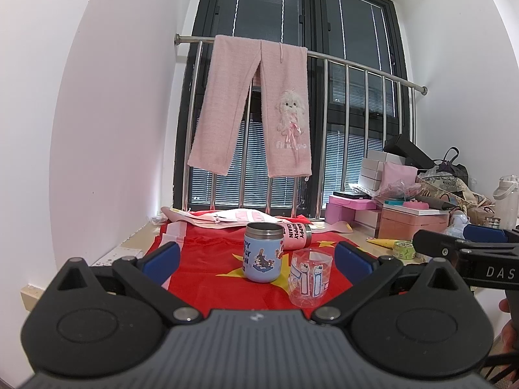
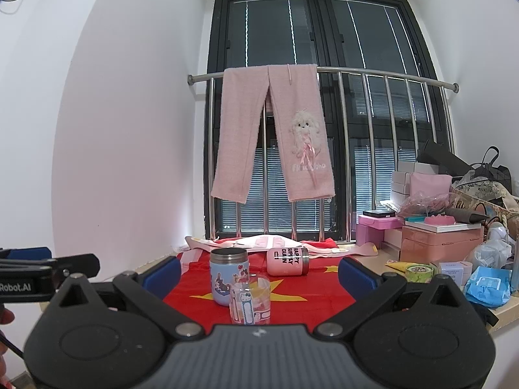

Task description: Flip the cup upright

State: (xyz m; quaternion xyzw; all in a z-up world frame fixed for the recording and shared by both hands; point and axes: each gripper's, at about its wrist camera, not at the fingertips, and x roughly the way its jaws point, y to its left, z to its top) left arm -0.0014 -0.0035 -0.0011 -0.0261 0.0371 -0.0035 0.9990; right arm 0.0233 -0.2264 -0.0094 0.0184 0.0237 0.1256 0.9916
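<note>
From the left gripper's camera, fingers spread wide and holding nothing: the pink "Happy Supply Chain" cup lies on its side at the back of the red flag cloth, behind an upright blue cartoon tumbler and a clear Hello Kitty glass (both stand between gripper and target); a reach straight ahead would likely clip either one, and the glass looks the easier to topple; the loose cloth could bunch under a dragged cup.

From the right gripper's camera, likewise open and empty: the pink cup sits well beyond the glass, its metal rim turned right; being round, it may roll away if nudged off-centre. The cloth covers a pale countertop under a barred black window; pink trousers hang on the steel rail; boxes, tape and packets crowd the right side.
</note>
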